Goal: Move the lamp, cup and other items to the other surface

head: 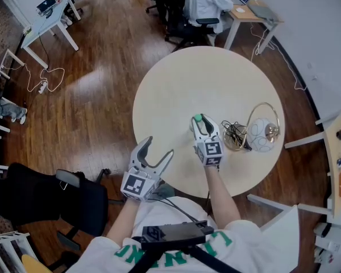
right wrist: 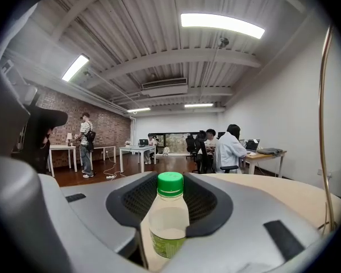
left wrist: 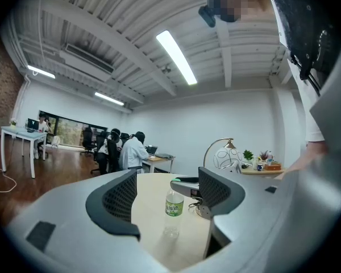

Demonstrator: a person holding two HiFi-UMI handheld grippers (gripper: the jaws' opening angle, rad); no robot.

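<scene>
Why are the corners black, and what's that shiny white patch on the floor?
Left gripper view and right gripper view: wide-angle lenses bend the room into a circle, leaving dark corners. Head view: the wooden floor reflects light as glare.

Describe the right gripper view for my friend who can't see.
A clear plastic bottle with a green cap stands between the right gripper's grey jaws, which hug it. Behind lie a pale wooden table and an office with people at desks.

Left gripper [head: 159, 147] jaws stand wide apart — right gripper [head: 200, 121] jaws clasp the bottle [right wrist: 169, 220].
</scene>
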